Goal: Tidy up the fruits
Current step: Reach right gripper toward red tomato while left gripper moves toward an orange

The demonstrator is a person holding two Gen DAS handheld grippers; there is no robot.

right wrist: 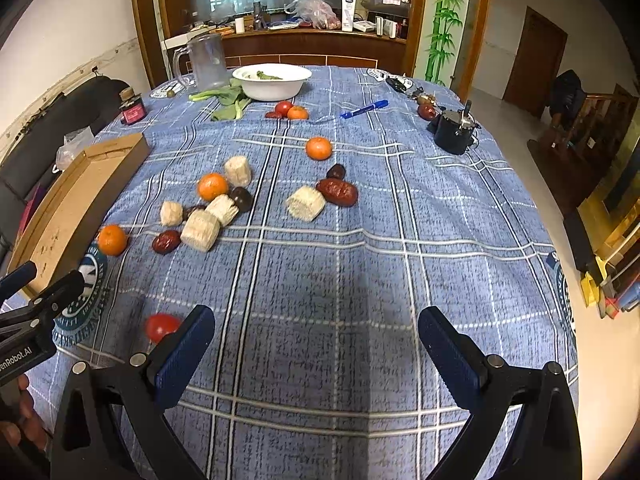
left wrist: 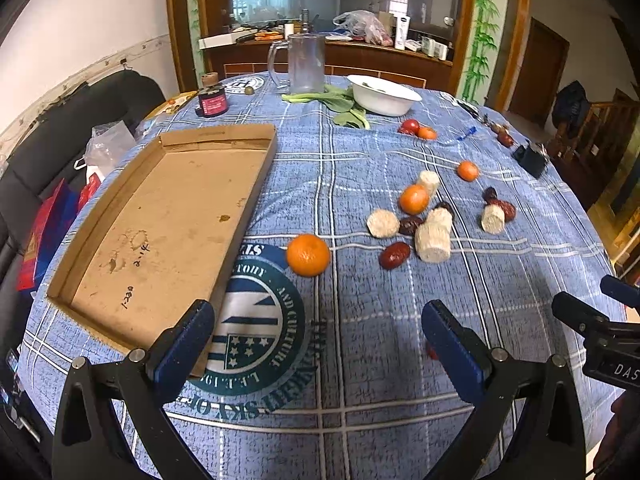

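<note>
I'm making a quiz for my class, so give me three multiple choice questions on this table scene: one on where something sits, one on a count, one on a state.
1. Where does the nearest orange lie?
A. inside the cardboard tray
B. on the cloth beside the tray
C. in the white bowl

2. How many pale corn cob pieces lie on the cloth?
A. two
B. five
C. eight

3. What is in the cardboard tray?
A. nothing
B. red dates
C. greens

Answers:
1 B, it rests on the blue cloth just off the tray's right wall.
2 B, five show in the right wrist view.
3 A, only its stained floor shows.
</note>
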